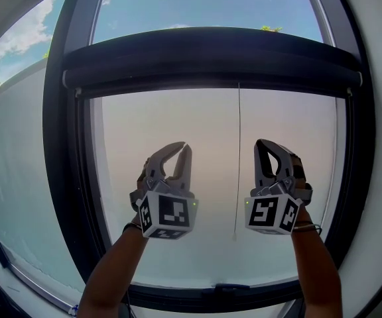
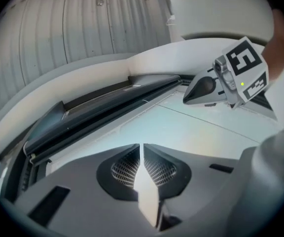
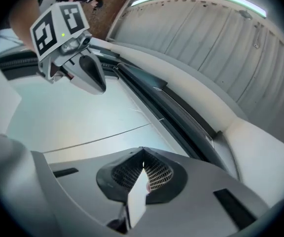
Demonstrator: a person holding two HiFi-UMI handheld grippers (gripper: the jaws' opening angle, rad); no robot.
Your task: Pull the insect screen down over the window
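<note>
The left tongs (image 1: 183,146) and right tongs (image 1: 260,144), both pinched shut and empty, hover below the insect screen's roller housing (image 1: 211,58). Its pull cord (image 1: 237,164) hangs between them and likely needs a firm pinch, drawn straight down.

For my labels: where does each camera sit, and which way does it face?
Head view: on the head, facing the window; left gripper, right gripper, forearms show.
Left gripper view: on that gripper, along its shut jaws toward the dark bar; right gripper shows.
Right gripper view: likewise, shut jaws, left gripper shows.
All share the dark bar.
</note>
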